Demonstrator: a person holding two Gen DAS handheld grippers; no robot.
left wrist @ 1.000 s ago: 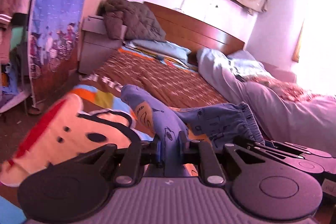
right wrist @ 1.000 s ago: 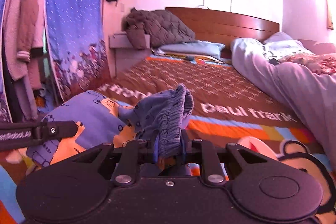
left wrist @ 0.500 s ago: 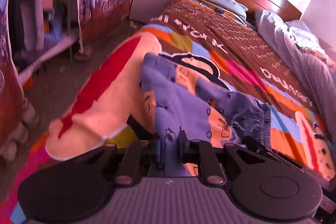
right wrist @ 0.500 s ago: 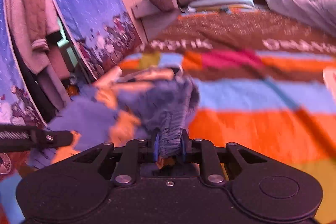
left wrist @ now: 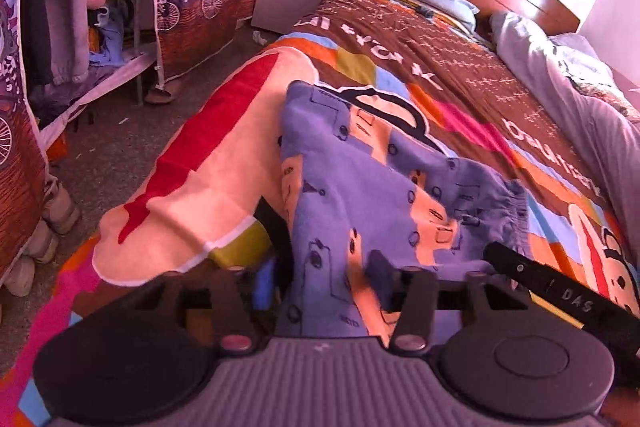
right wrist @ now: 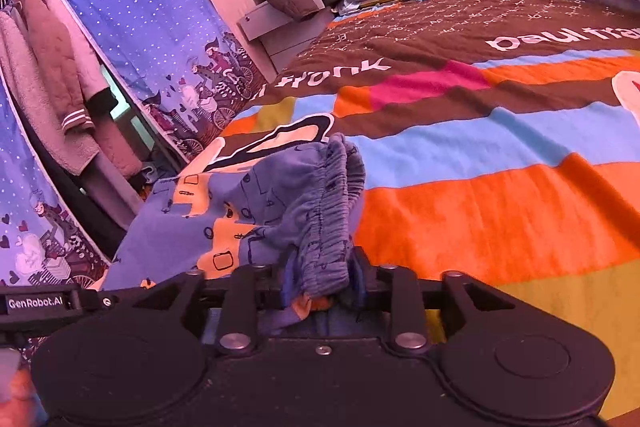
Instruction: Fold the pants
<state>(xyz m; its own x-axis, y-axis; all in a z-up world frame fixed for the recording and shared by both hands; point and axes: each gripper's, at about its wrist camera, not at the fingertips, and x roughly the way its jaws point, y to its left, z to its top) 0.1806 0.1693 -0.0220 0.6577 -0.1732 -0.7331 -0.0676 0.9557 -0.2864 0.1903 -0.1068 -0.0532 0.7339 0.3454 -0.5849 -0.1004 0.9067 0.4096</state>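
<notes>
Both hand-held grippers, lowered from mid-air to the bed (left wrist: 472,75) over the past second, are now letting go. The left hand-held gripper (left wrist: 324,273), earlier clamped on the pants (left wrist: 360,187), has jaws opening, the cloth lying slack between them. The right hand-held gripper (right wrist: 320,287) is opening too; the waistband (right wrist: 328,203) sits between its jaws, pads barely clear. The pants now lie on the bedspread near the bed's edge: a fold seems laid, though still rumpled.
</notes>
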